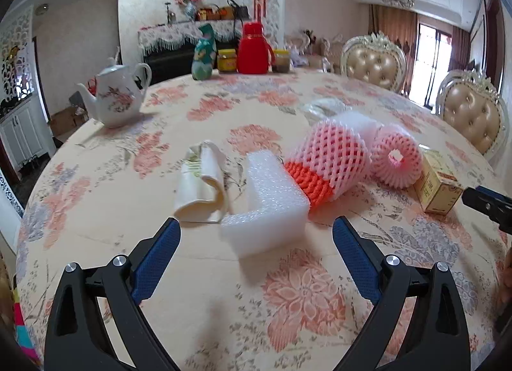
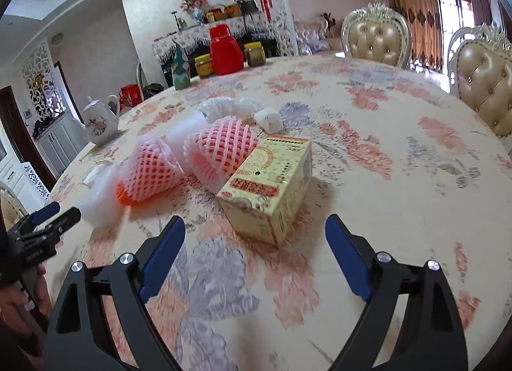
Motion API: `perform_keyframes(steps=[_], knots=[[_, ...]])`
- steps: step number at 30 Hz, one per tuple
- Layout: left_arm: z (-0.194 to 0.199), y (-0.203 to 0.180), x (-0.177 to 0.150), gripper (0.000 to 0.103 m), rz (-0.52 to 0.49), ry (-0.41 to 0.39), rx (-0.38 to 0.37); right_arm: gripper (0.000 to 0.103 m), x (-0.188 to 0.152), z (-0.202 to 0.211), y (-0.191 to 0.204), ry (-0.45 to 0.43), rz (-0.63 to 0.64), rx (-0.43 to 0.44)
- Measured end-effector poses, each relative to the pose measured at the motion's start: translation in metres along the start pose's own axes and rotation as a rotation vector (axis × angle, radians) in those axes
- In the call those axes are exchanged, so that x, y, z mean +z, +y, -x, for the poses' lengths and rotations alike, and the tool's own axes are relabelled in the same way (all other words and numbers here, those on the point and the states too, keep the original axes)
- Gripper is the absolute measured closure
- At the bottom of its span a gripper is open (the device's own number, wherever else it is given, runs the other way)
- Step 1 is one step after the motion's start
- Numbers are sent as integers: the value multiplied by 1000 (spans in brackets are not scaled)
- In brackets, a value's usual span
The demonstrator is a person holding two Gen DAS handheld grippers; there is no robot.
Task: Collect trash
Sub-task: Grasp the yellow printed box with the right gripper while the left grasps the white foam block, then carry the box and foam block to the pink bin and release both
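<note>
Two grippers: both were spread wide and held nothing; I kept them low over the table [image 1: 192, 262] so either could go forward.
Left gripper [image 1: 256, 233]: its fingers framed the white foam block [image 1: 268, 208], which lay just ahead of the tips, so I judged it my first pick.
Right gripper [image 2: 255, 230]: it faced the yellow carton [image 2: 272, 192], lying flat on its long side, near the tips but not between them.
Trash beside: a folded cream paper [image 1: 201, 188] lay left of the foam; two pink foam nets [image 1: 329, 160] [image 1: 396, 160] lay behind, the nearer one touching the foam block.
Trash farther: crumpled white wrappers [image 2: 240, 108] sat beyond the nets.
Not trash, I judged: teapot [image 1: 115, 96], red flask [image 1: 252, 51] and jars [image 1: 226, 60] stood at the far edge, well apart.
Bin: I saw none in either view.
</note>
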State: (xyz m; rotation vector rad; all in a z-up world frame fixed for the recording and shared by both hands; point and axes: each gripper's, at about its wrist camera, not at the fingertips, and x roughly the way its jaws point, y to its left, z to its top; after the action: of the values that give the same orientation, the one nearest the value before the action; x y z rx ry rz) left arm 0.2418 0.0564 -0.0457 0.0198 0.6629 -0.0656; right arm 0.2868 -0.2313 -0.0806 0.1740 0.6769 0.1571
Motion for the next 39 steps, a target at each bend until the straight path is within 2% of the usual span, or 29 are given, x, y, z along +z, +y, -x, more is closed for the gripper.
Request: perform_keyframes(steps=[12, 14, 17, 19, 20, 22, 25, 29, 34, 39], knots=[[-42, -7, 16, 13, -5, 88, 9, 14, 24, -53, 8, 72, 31, -46], [-42, -8, 16, 21, -11, 95, -10, 14, 26, -58, 9, 84, 31, -47], [-42, -7, 16, 25, -5, 93, -14, 14, 27, -62, 9, 92, 23, -67], [-45, -6, 15, 35, 3, 109, -24, 14, 26, -63, 6, 96, 3, -108], [-46, -4, 16, 39, 9, 116, -26, 16, 26, -63, 4, 97, -4, -110], [-51, 0, 15, 43, 29, 139, -41, 27, 26, -64, 2, 99, -15, -115], [-50, 2, 15, 45, 43, 136, -63, 36, 26, -65, 0, 106, -19, -100], [-44, -2, 15, 46, 24, 107, -90, 38, 26, -64, 1, 103, -14, -91], [-40, 1, 16, 48, 41, 85, -114, 45, 22, -49, -8, 53, -60, -61], [-14, 5, 7, 48, 77, 18, -83, 48, 8, -15, 0, 5, -8, -34]])
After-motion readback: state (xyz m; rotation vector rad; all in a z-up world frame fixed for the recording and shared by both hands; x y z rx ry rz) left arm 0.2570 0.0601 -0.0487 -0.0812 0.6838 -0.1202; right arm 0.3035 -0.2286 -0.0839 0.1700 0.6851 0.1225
